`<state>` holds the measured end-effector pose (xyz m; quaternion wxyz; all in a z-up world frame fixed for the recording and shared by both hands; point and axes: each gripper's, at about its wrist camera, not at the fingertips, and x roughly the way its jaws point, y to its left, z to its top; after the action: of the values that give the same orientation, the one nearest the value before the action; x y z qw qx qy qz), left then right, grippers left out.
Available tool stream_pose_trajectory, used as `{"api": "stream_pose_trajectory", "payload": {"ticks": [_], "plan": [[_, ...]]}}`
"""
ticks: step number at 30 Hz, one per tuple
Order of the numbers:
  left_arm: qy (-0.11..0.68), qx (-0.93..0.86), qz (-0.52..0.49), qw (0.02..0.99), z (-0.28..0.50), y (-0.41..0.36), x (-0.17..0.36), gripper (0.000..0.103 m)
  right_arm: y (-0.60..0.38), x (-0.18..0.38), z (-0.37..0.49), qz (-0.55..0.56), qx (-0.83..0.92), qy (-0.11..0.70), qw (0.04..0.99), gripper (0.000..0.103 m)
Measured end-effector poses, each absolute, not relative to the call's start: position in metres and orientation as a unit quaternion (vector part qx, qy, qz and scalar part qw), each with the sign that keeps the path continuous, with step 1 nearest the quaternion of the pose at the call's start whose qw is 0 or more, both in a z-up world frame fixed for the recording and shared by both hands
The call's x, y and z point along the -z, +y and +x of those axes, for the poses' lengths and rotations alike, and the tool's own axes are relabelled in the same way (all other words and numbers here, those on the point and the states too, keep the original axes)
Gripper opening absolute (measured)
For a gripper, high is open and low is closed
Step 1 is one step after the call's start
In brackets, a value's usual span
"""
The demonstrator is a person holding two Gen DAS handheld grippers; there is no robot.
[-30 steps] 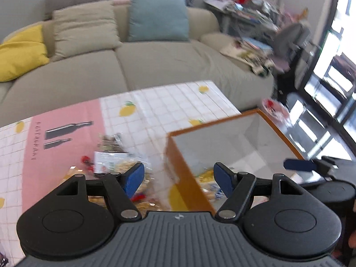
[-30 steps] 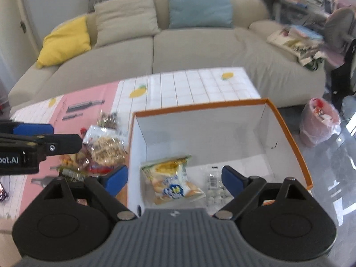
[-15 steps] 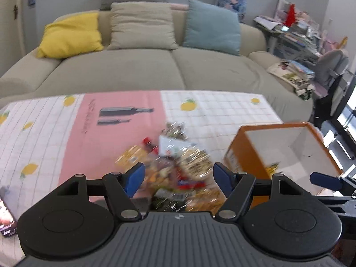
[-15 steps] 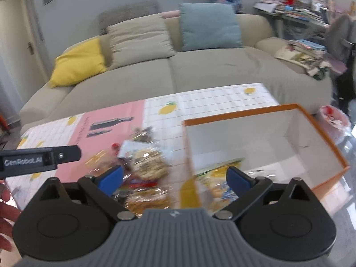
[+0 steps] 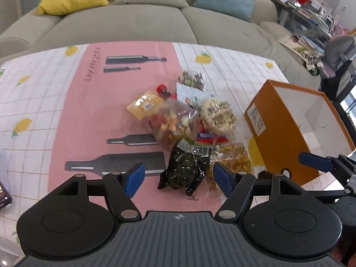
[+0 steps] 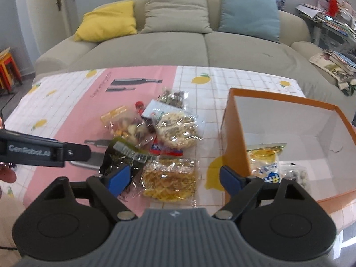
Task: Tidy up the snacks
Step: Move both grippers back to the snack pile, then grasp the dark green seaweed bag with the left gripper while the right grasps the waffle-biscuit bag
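A pile of snack packets lies mid-table: a dark green packet point(image 5: 184, 169), a yellow crisp packet point(image 6: 170, 179), a round rice cake point(image 6: 176, 130), a mixed sweets bag point(image 5: 171, 120) and a yellow packet point(image 5: 144, 104). An orange box point(image 6: 233, 138) with a white inside stands at the right and holds a yellow-blue packet point(image 6: 265, 162) and a clear packet point(image 6: 293, 173). My left gripper point(image 5: 178, 176) is open, with the dark green packet between its fingers. My right gripper point(image 6: 173, 178) is open above the yellow crisp packet.
The table has a pink and white lemon-print cloth point(image 5: 44, 102). A beige sofa point(image 6: 178, 44) with yellow, beige and blue cushions stands behind it. A phone point(image 5: 3, 194) lies at the table's left edge. Cluttered shelves point(image 5: 311, 17) stand at the far right.
Both grippers have swung left from the orange box to the snack pile and come lower and closer to it. Both stay open and empty.
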<state>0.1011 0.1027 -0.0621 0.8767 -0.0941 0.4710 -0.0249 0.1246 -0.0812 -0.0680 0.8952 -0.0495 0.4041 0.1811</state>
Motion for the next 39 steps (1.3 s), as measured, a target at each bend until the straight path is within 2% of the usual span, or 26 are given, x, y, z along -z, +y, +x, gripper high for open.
{"api": "stream_pose_trajectory", "payload": {"ticks": [4,6,18,22,29,32,35,39], "plan": [[0.487,0.036,-0.093,0.867,0.109,0.101,0.078,0.082,-0.073,0.086,0.132,-0.056,-0.188,0.422,0.885,0.085],[0.496,0.042,-0.098,0.862,0.115,0.102,0.087,0.078,-0.07,0.097,0.136,-0.059,-0.188,0.431,0.881,0.085],[0.517,0.065,-0.068,0.851,0.149,0.099,0.131,0.078,-0.048,0.143,0.163,-0.073,-0.193,0.458,0.865,0.086],[0.523,0.077,-0.093,0.844,0.153,0.105,0.141,0.078,-0.045,0.152,0.166,-0.077,-0.195,0.46,0.863,0.086],[0.529,0.089,-0.12,0.835,0.156,0.102,0.148,0.074,-0.04,0.166,0.17,-0.092,-0.182,0.454,0.867,0.093],[0.527,0.084,-0.102,0.839,0.158,0.094,0.148,0.073,-0.041,0.17,0.171,-0.086,-0.181,0.455,0.867,0.093],[0.53,0.086,-0.112,0.836,0.159,0.094,0.148,0.068,-0.042,0.172,0.17,-0.088,-0.183,0.454,0.868,0.091],[0.541,0.071,-0.116,0.83,0.163,0.09,0.148,0.065,-0.044,0.173,0.171,-0.083,-0.183,0.457,0.867,0.086]]}}
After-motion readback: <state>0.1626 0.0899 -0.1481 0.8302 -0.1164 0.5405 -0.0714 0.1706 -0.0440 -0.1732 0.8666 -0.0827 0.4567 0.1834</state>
